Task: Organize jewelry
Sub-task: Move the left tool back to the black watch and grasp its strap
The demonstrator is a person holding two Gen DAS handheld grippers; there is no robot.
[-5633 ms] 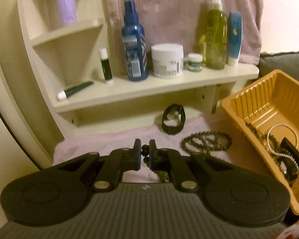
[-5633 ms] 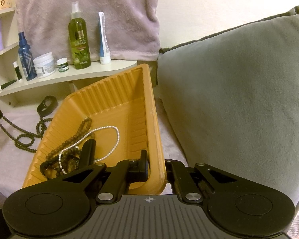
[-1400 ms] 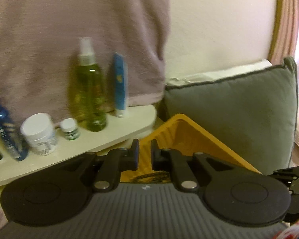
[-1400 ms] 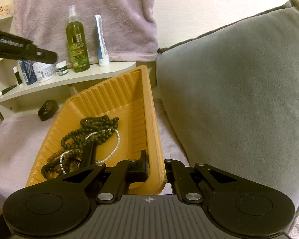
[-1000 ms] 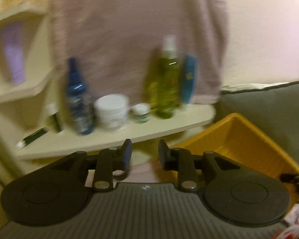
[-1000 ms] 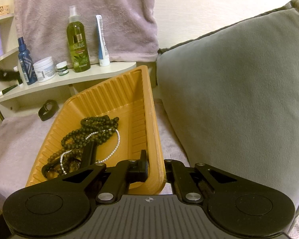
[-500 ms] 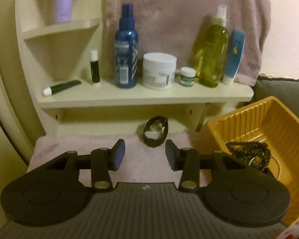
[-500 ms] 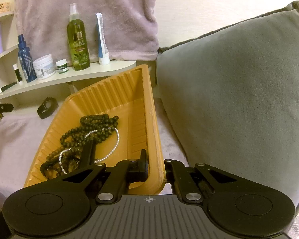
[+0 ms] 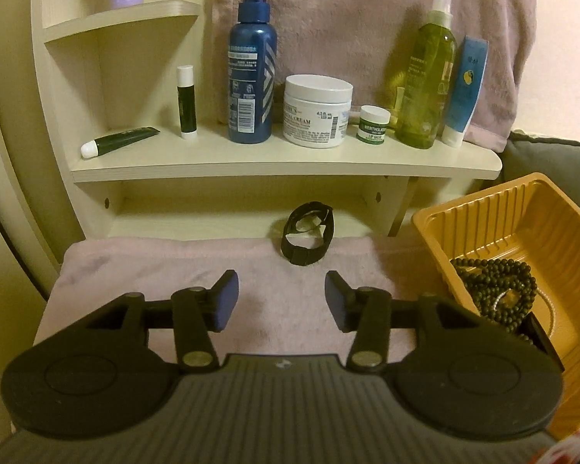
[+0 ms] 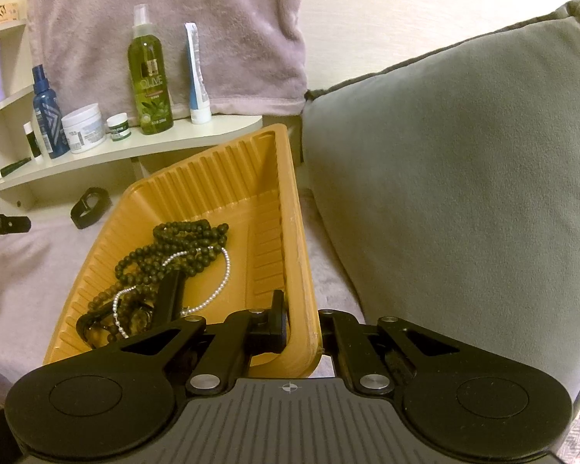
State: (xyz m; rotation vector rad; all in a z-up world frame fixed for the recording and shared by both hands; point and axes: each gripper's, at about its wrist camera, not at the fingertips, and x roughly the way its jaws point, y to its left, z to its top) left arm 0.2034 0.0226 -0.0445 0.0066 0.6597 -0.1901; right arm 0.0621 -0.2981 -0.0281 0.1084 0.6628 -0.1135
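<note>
A black bracelet [image 9: 307, 237] lies on the pink towel [image 9: 154, 270] at the foot of the shelf. Just short of it my left gripper [image 9: 281, 294] hovers over the towel, its jaws opening with nothing between them. To the right stands the orange tray [image 9: 483, 208], holding dark bead necklaces [image 9: 495, 286]. In the right wrist view my right gripper [image 10: 303, 324] is shut on the near corner rim of the orange tray [image 10: 212, 181]. Inside it lie dark beads [image 10: 185, 247], a pearl strand [image 10: 220, 282] and a black strap. The black bracelet [image 10: 89, 207] shows left of the tray.
A cream shelf [image 9: 282, 162] carries a blue spray bottle [image 9: 251, 77], a white cream jar [image 9: 317, 112], a green bottle [image 9: 425, 89] and small tubes. A pink towel hangs behind. A grey cushion [image 10: 464, 178] stands close on the tray's right.
The left gripper swung left from over the tray to face the shelf, sank toward the towel, and its jaws widened. The dark bead necklace now lies in the tray. The right gripper kept still.
</note>
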